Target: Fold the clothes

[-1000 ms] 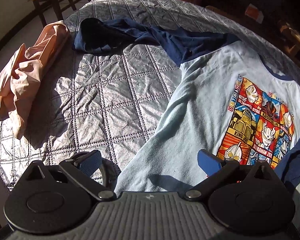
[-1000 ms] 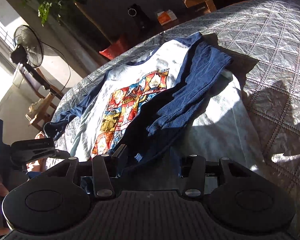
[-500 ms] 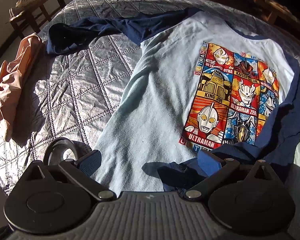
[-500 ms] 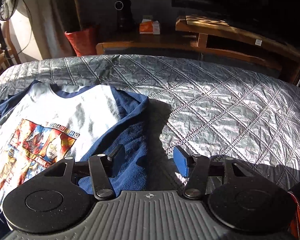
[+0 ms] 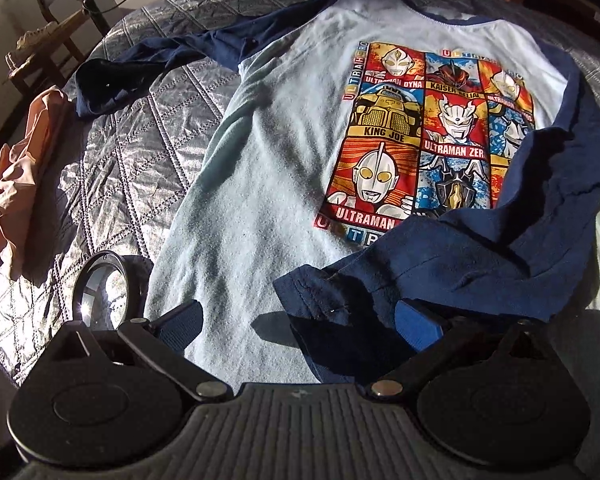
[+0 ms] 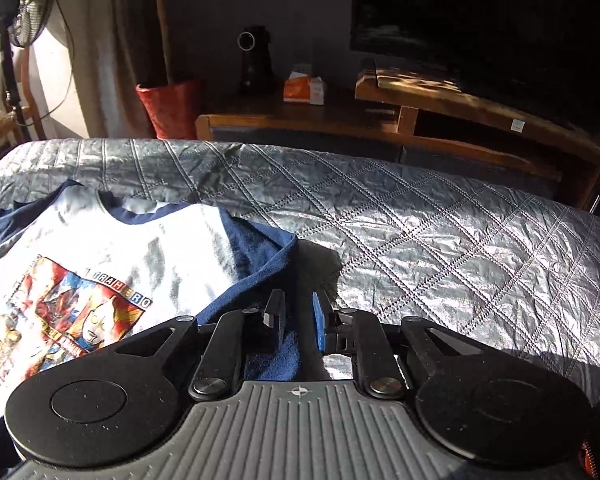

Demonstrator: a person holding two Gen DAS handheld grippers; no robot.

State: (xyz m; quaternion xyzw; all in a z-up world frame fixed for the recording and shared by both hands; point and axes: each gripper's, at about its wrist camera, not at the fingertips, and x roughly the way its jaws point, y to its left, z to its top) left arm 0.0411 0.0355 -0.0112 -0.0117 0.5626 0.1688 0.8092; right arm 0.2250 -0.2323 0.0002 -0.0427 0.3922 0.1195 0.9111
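A light blue T-shirt (image 5: 260, 184) with navy sleeves and a colourful Ultraman print lies face up on the quilted silver bedspread (image 5: 120, 168). Its right navy sleeve (image 5: 480, 256) is folded in across the body; the left navy sleeve (image 5: 148, 68) lies spread out to the far left. My left gripper (image 5: 300, 324) is open, low over the shirt's hem, its right finger next to the folded sleeve's cuff. My right gripper (image 6: 298, 316) hovers by the shirt's right shoulder (image 6: 260, 256), jaws nearly shut with a narrow gap and nothing between them. The shirt also shows in the right wrist view (image 6: 100, 264).
A crumpled peach garment (image 5: 20, 168) lies at the bed's left edge. A round glass lens (image 5: 100, 292) sits by my left finger. Beyond the bed are a wooden TV bench (image 6: 420, 120), a red pot (image 6: 168, 108), a fan (image 6: 16, 12) and a chair (image 5: 44, 40).
My left gripper moved right along the hem toward the folded sleeve. My right gripper let go of the navy sleeve, swung toward the shoulder, opened, then narrowed its jaws.
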